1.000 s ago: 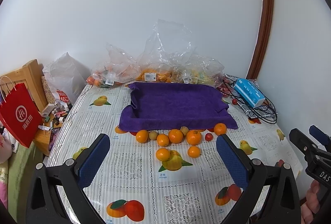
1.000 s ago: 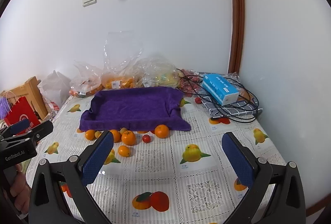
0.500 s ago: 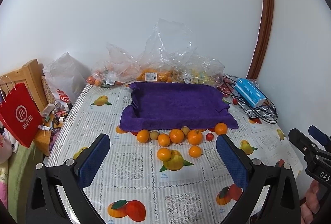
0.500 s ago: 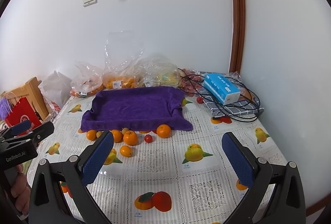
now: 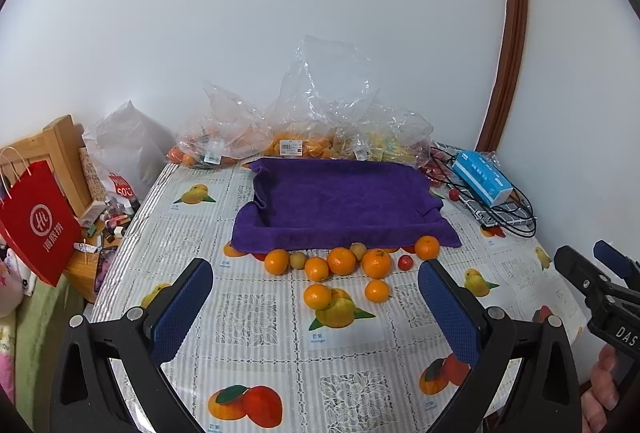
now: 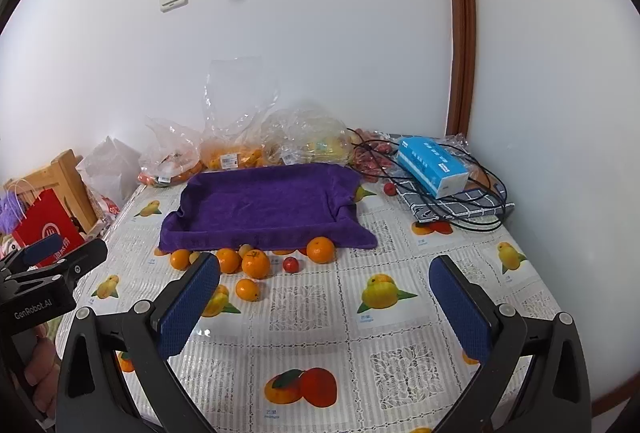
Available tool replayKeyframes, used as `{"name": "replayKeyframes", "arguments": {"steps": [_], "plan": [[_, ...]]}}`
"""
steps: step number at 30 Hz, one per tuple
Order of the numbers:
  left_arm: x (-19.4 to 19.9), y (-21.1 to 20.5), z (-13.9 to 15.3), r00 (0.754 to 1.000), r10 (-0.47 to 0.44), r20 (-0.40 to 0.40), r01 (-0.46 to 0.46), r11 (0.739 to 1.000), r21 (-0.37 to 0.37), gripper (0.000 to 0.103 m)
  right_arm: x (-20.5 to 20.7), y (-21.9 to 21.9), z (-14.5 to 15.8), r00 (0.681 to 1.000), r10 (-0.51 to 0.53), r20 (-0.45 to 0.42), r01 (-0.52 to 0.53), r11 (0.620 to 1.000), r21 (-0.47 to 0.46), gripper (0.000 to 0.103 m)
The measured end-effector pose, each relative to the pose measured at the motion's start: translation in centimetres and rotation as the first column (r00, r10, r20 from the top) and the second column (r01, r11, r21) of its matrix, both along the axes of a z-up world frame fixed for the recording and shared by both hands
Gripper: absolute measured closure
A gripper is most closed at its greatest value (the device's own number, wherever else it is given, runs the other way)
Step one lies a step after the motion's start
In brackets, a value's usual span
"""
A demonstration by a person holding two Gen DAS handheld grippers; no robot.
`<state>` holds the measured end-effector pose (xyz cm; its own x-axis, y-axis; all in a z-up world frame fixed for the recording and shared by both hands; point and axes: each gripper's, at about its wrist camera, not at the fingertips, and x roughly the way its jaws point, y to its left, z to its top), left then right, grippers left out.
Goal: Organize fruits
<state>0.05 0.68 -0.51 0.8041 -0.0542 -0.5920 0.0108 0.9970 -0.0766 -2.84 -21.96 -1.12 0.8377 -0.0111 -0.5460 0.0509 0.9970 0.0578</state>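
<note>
A purple towel-lined tray [image 5: 340,199] [image 6: 264,205] lies at the back middle of the table. Several oranges [image 5: 376,263] [image 6: 256,264], small yellowish fruits [image 5: 297,259] and a small red fruit [image 5: 405,262] [image 6: 291,264] lie loose along its front edge. My left gripper [image 5: 316,309] is open and empty, held above the table's front, short of the fruits. My right gripper [image 6: 326,305] is open and empty, to the right of the fruits. Each gripper shows at the edge of the other's view.
Clear plastic bags of fruit [image 5: 304,141] sit against the wall behind the tray. A blue tissue box [image 6: 434,165] rests on a checked cloth with black cables at the back right. A red paper bag [image 5: 38,221] and wooden shelf stand off the table's left edge.
Both grippers have drifted slightly forward toward the fruits; the scene has shifted a little in each view. Nothing was grasped or moved.
</note>
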Motion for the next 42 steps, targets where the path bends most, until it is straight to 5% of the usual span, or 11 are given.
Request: {"name": "replayKeyframes", "arguments": {"steps": [25, 42], "plan": [[0.9, 0.6, -1.0, 0.998, 0.069, 0.003, -0.069, 0.996, 0.057, 0.000, 0.9, 0.4, -0.4, 1.000, 0.006, -0.015, -0.006, 1.000, -0.024, 0.000], [4.4, 2.6, -4.9, 0.998, 0.030, -0.056, -0.029, 1.000, 0.009, 0.000, 5.0, 1.9, -4.2, 0.997, 0.029, -0.075, -0.032, 0.999, -0.039, 0.000]]}}
